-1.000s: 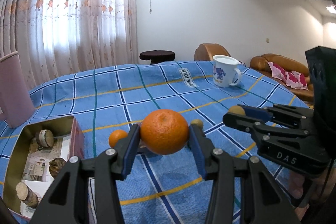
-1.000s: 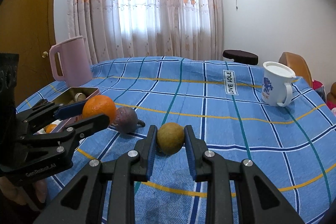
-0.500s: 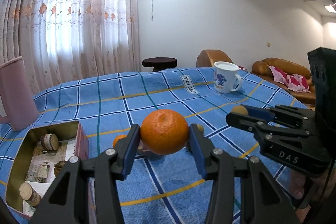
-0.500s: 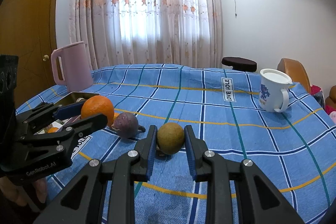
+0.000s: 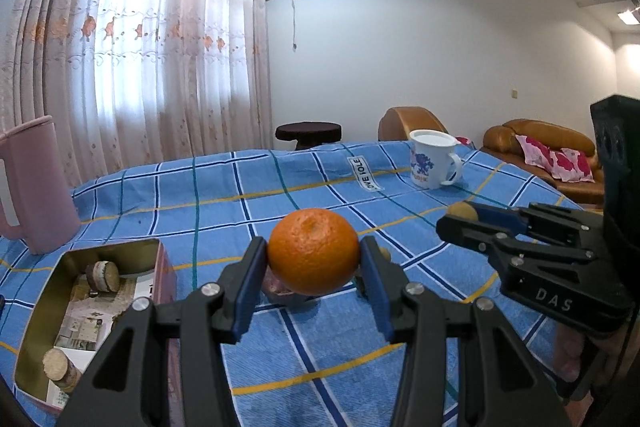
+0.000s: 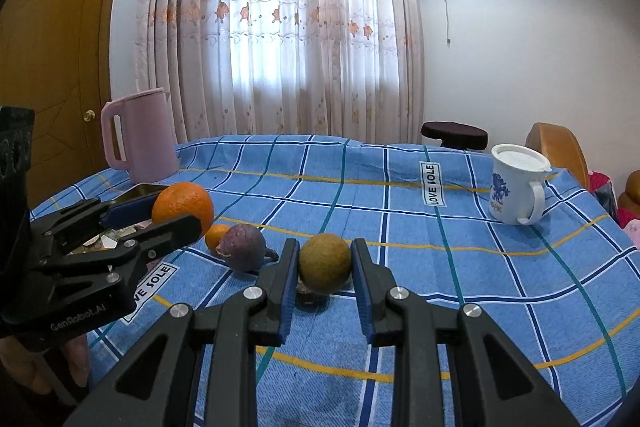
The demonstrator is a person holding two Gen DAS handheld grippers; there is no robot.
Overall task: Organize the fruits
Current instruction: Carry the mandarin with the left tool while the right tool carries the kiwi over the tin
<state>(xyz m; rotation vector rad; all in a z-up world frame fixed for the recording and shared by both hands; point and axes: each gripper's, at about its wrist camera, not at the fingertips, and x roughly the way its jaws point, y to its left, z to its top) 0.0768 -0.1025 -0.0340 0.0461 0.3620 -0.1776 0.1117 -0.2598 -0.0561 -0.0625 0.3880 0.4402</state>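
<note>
Gripping a large orange (image 5: 313, 251) above the blue checked tablecloth (image 5: 280, 211), the left gripper (image 5: 314, 267) had its jaws clamped on the fruit, right of an open tin (image 5: 44, 315). To its right, the right gripper (image 6: 325, 267) pinched a brownish-green fruit (image 6: 325, 263), near a purple fruit (image 6: 242, 247) and a small orange (image 6: 215, 235) lying on the cloth.

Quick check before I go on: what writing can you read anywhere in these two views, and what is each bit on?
"DAS": white letters on the black right gripper body, seen from the left wrist.
"GenRobot.AI": on the black left gripper body, seen from the right wrist.
"LOVE SOLE": white label on the blue checked tablecloth.
"VE SOLE": second, partly hidden label near the left gripper.
Printed papers in the gold tin box: too small to read.
Blue print on the white mug: unreadable.
</note>
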